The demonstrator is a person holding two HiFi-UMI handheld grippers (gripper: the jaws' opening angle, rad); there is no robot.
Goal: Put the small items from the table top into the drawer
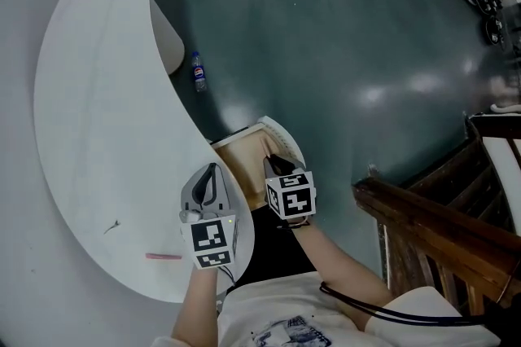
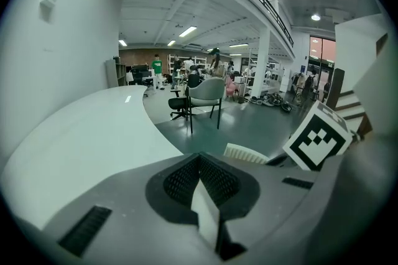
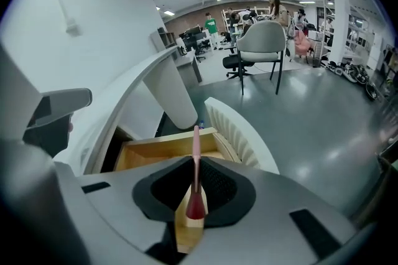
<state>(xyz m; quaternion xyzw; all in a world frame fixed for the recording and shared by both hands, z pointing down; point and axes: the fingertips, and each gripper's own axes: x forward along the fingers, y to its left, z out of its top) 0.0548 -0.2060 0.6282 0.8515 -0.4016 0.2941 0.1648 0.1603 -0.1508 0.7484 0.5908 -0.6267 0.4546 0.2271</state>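
Observation:
My right gripper (image 1: 273,163) (image 3: 196,161) is shut on a thin pink pen (image 3: 196,148), which sticks out forward over the open wooden drawer (image 1: 242,155) (image 3: 152,152). The drawer stands pulled out from under the curved white table (image 1: 98,117), with its ribbed white front (image 1: 286,140) towards the floor. At the table's edge, just left of the drawer, is my left gripper (image 1: 213,171) (image 2: 199,164); its jaws are together with nothing seen between them. A pink stick-like item (image 1: 164,256) and a small dark item (image 1: 111,226) lie on the table top near the front.
A water bottle (image 1: 199,72) stands on the dark green floor by the table's white pedestal (image 1: 168,40). An office chair (image 3: 264,40) is further out on the floor. A wooden stair rail (image 1: 431,223) runs at the right. People stand far off in the hall.

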